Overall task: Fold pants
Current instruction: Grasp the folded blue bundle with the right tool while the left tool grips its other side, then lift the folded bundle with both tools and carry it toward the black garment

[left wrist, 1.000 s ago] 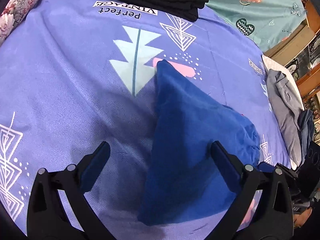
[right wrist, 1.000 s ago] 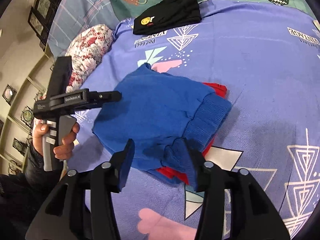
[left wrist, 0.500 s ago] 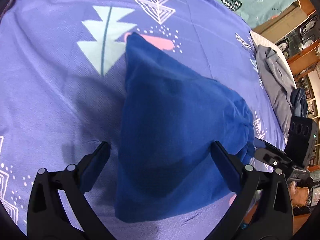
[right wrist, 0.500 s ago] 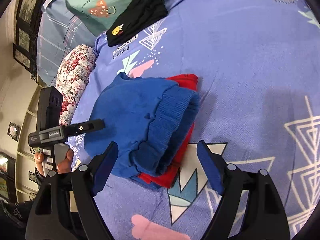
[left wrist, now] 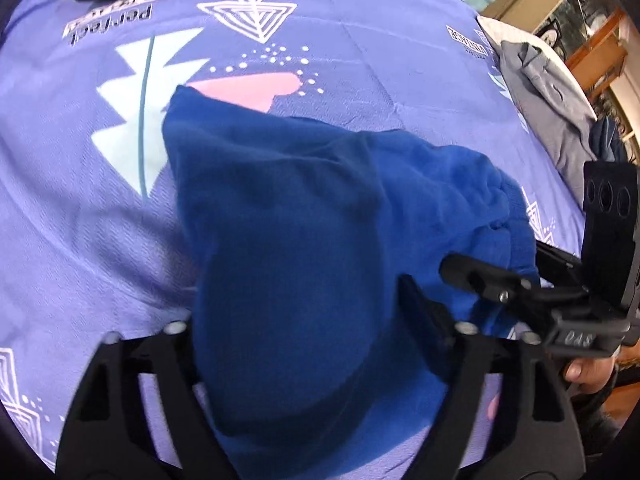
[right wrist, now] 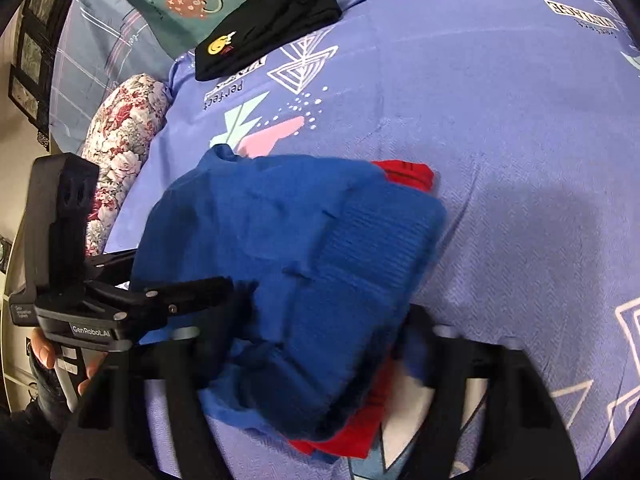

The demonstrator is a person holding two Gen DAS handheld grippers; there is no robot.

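1. The blue pants (left wrist: 304,248) lie folded on the bed (left wrist: 400,92), right under both grippers
2. The left gripper (left wrist: 304,344) and right gripper (right wrist: 320,344) are closing around opposite ends of the bundle, not squeezing yet

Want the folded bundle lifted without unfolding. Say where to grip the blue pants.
Grip the blue pants at both near corners: the ribbed waistband end from the right, the plain folded edge from the left. The stacked layers there would probably lift together.
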